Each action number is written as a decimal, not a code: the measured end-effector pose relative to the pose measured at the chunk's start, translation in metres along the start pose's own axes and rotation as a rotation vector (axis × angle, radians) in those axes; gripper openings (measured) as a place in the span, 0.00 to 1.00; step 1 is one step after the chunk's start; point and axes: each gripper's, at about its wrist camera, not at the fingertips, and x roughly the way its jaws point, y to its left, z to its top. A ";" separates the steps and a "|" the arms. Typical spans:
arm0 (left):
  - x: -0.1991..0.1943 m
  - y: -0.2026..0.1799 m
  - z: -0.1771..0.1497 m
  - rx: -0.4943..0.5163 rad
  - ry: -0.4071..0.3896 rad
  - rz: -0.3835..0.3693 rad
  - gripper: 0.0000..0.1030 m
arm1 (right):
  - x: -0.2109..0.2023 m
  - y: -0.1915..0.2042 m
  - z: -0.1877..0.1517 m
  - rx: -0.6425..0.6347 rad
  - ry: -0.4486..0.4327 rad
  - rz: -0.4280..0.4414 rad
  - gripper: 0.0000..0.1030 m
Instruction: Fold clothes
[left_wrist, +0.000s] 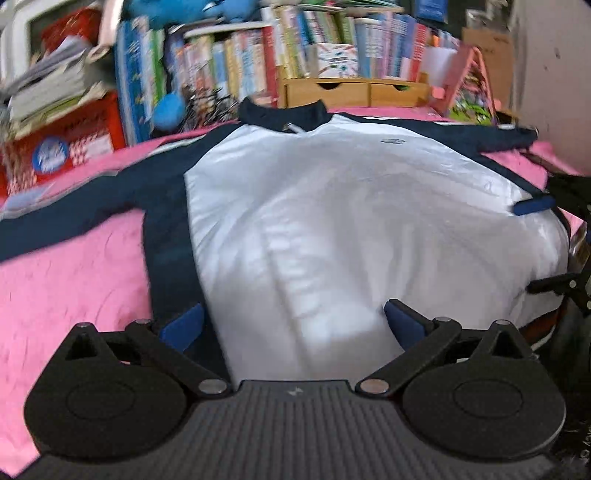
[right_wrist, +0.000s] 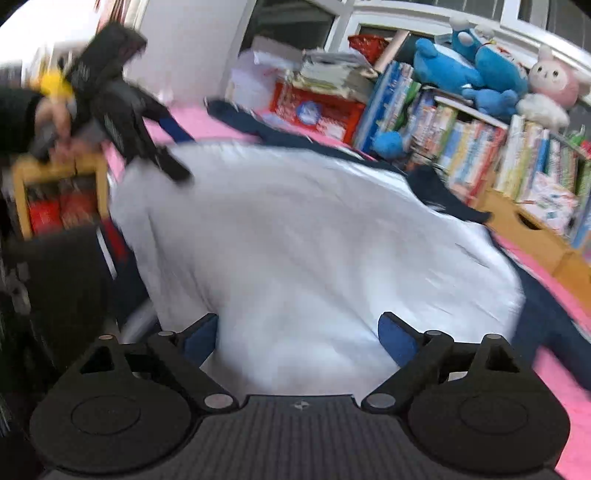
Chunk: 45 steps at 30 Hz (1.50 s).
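Observation:
A white jacket with navy sleeves and collar (left_wrist: 351, 206) lies spread flat on a pink cloth (left_wrist: 66, 288), collar toward the books. My left gripper (left_wrist: 293, 325) is open and empty, low over the jacket's near hem. My right gripper (right_wrist: 297, 339) is open and empty over the jacket's white body (right_wrist: 295, 229). In the left wrist view the right gripper's blue fingertip (left_wrist: 532, 205) shows at the jacket's right edge. In the right wrist view the left gripper (right_wrist: 170, 147) is held by a hand at the far left edge. Both views are blurred.
A row of books (left_wrist: 258, 62) and wooden drawers (left_wrist: 354, 92) stand behind the jacket. A red box (left_wrist: 62, 144) sits at the left. Blue and pink plush toys (right_wrist: 491, 74) sit on the books. A wooden shelf unit (right_wrist: 59, 195) stands beyond the cloth's edge.

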 end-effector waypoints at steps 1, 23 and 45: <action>-0.003 0.003 -0.001 -0.010 0.008 0.006 1.00 | -0.005 -0.006 -0.005 0.012 0.024 -0.012 0.92; 0.176 -0.073 0.172 0.025 0.197 0.009 0.89 | 0.066 -0.015 0.064 0.486 -0.055 -0.118 0.51; 0.245 -0.031 0.267 -0.150 0.188 0.069 0.89 | 0.061 -0.025 0.042 0.547 -0.178 -0.053 0.52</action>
